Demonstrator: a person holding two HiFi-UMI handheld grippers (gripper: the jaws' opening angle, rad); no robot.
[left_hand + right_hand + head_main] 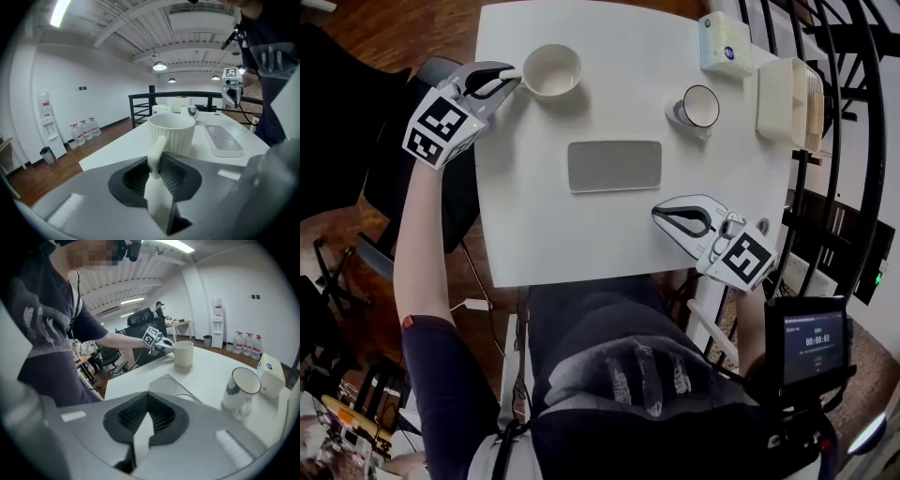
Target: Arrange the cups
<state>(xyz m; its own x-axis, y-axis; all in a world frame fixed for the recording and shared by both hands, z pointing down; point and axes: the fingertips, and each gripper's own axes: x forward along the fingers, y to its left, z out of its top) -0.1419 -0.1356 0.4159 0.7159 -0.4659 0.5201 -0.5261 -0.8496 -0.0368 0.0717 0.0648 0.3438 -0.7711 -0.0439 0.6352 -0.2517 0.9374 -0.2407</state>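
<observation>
Left gripper (510,77): upper left of the head view, jaws closed on the handle (157,151) of the ribbed white cup (551,70). The cup stands upright on the white table (581,234), near its upper left corner.

Right gripper (664,216): lower right, jaws shut with nothing between them, apart from tray and mug.

Grey tray (614,166): centre of frame, two round recesses, both vacant.

Dark-rimmed mug (698,106): upper right, upright, untouched.

Hazards, as judged:
- The hold is on the slim handle alone, so the cup may pivot or slip between the pads when lifted.
- The table edge lies close on the left, and a slip there takes the cup off the table.
- A tilted cup may catch the tray's rim instead of seating.
</observation>
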